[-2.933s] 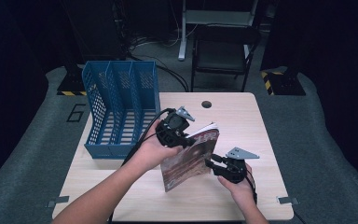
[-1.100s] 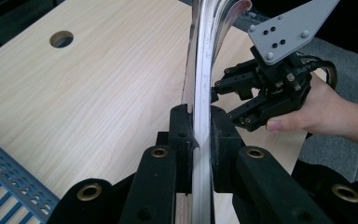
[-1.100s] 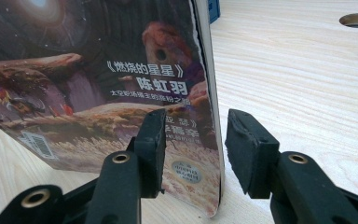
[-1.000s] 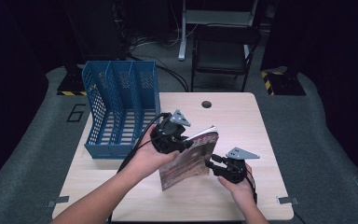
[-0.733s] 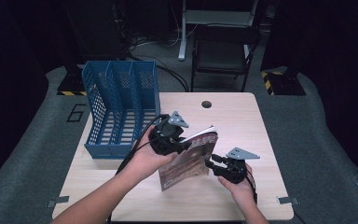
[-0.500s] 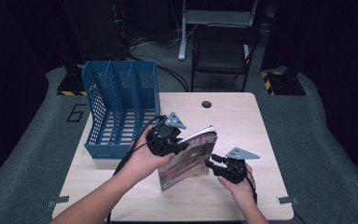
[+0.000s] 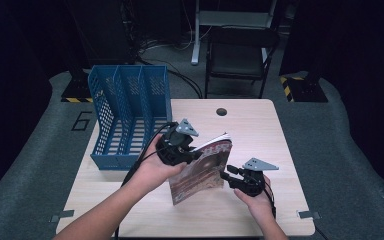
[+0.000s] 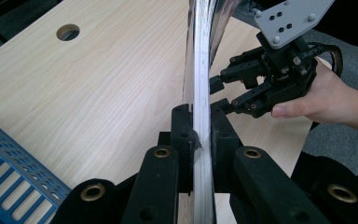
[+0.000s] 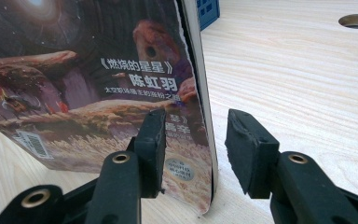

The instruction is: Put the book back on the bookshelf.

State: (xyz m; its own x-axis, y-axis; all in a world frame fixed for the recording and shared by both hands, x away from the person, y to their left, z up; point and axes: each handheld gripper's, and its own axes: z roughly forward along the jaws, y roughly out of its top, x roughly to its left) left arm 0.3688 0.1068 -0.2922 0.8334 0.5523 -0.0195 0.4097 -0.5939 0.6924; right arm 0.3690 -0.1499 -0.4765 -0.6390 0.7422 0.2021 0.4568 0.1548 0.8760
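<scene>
At the middle of the tabletop [image 7: 260, 125] a thin book [image 7: 202, 172] stands on its lower edge, tilted, its picture cover turned toward the person's side. The left tool [image 7: 190, 152] has it pinched near the top edge: in the left gripper view both black jaws press flat against the pages from either side, with no gap showing. The left hand [image 7: 152, 167] wraps around that tool from below, and its cable trails down toward the table's near edge.

The right tool [image 7: 226, 176] sits low at the book's near right edge, held in the right hand [image 7: 255, 197]. In the right gripper view its jaws stand apart, one in front of the cover, the other behind the back of the book, the book's edge between them; the pads do not press on it, and a clear gap lies on the far side.

At the left rear of the tabletop stands a blue file rack [image 7: 127, 117] with mesh walls and three upright compartments. All three compartments look bare inside; nothing stands in them. The book is just right of the rack, apart from it. A round hole [image 7: 222, 111] is cut in the tabletop near its far edge. Beyond the table a dark chair [image 7: 240, 55] stands on the floor.
</scene>
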